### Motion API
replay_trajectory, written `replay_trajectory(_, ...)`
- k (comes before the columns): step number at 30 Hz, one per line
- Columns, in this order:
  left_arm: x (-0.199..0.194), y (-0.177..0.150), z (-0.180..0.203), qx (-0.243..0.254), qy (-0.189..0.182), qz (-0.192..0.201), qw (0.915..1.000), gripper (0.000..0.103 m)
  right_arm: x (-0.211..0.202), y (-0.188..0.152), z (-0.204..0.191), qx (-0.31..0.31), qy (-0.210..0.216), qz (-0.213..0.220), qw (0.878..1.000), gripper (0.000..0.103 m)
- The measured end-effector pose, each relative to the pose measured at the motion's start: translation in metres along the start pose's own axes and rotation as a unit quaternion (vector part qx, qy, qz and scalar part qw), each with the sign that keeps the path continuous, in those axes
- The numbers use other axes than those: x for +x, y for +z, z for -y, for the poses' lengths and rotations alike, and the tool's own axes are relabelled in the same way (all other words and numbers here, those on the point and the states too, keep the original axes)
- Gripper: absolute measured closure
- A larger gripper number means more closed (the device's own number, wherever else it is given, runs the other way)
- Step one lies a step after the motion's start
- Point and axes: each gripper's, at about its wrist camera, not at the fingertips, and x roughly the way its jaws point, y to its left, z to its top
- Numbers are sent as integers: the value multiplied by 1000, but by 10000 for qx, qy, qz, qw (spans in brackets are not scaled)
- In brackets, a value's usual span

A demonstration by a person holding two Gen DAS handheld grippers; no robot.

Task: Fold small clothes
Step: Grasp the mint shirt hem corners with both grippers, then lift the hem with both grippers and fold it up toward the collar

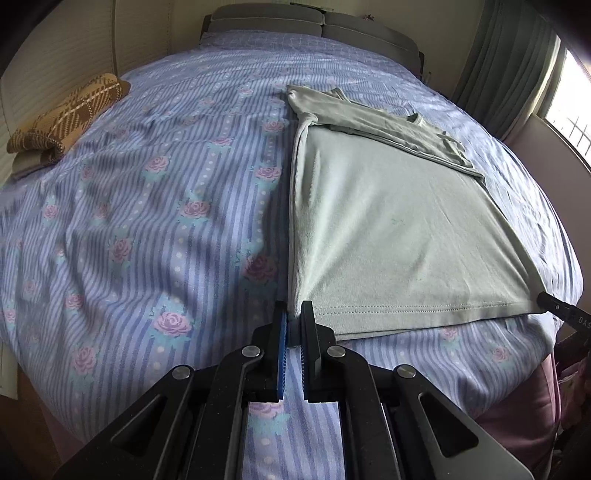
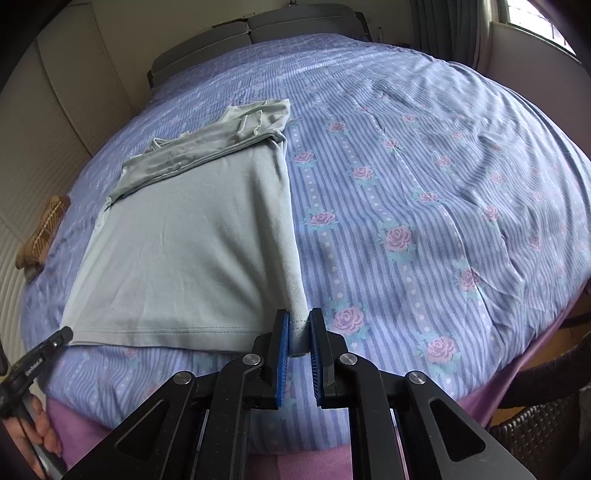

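A pale green T-shirt (image 1: 388,221) lies flat on the bed, its sides and sleeves folded in, hem toward me. My left gripper (image 1: 294,321) is shut on the hem's left corner. My right gripper (image 2: 299,332) is shut on the hem's right corner, and the cloth shows between its blue pads (image 2: 282,350). The shirt also shows in the right wrist view (image 2: 184,240). Each gripper's tip shows at the edge of the other view: the right gripper (image 1: 554,304) and the left gripper (image 2: 55,341).
The bed (image 1: 147,221) has a blue striped cover with pink roses. A folded brown plaid garment (image 1: 66,122) lies at its far left side. A dark headboard (image 1: 314,22) stands at the back. A window (image 1: 572,99) is at the right.
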Motion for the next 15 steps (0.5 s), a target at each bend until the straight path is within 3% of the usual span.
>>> replay_trajectory(6, -14, 8, 1, -16, -53, 185, 9998, 95, -18, 4, 2, 85, 292, 377, 9988, 92)
replay_trajectory(15, -53, 68, 2, -224, -400, 874, 9951, 95, -55, 53, -11, 67, 524, 1316, 9899, 92)
